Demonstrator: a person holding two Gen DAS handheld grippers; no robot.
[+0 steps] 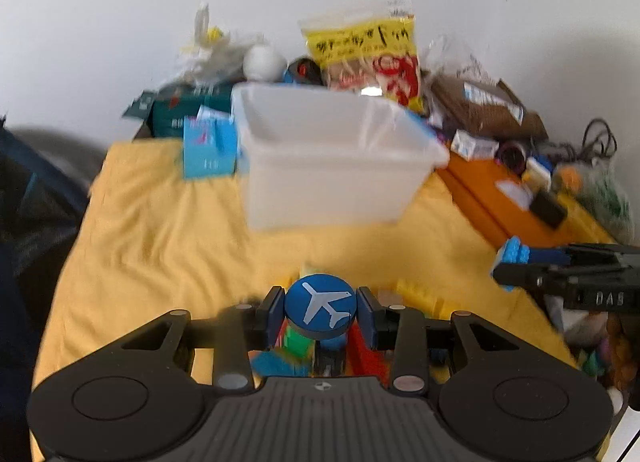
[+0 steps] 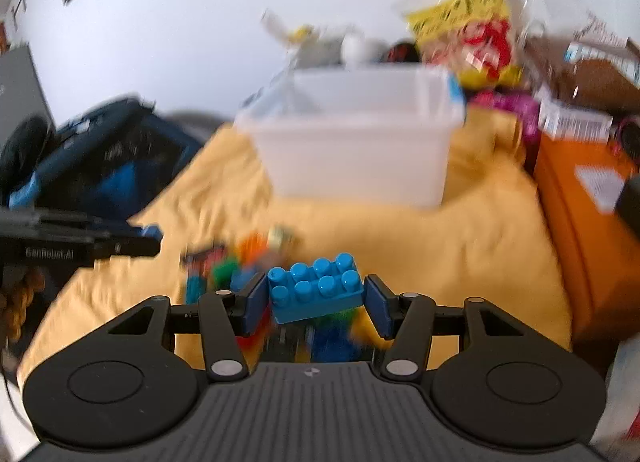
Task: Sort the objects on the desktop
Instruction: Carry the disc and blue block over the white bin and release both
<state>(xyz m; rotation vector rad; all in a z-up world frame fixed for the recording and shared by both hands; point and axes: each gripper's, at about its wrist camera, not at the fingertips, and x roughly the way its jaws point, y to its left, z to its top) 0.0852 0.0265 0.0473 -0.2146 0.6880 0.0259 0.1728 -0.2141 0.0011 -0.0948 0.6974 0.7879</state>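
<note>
My left gripper (image 1: 320, 312) is shut on a round blue disc with a white airplane (image 1: 320, 307), held above a pile of coloured toy blocks (image 1: 296, 354). My right gripper (image 2: 316, 298) is shut on a blue studded brick (image 2: 316, 290), held above the same pile (image 2: 228, 266). The right gripper with its brick (image 1: 514, 256) shows at the right of the left wrist view. The left gripper (image 2: 148, 240) shows at the left of the right wrist view. A translucent white bin (image 1: 332, 158) (image 2: 356, 138) stands ahead on the yellow cloth (image 1: 160, 242).
Behind the bin lie a yellow snack bag (image 1: 364, 54), teal and blue boxes (image 1: 200, 130) and a brown bag (image 1: 484, 106). An orange box (image 1: 504, 198) (image 2: 584, 230) is to the right. A dark blue bag (image 2: 108, 162) sits left of the cloth.
</note>
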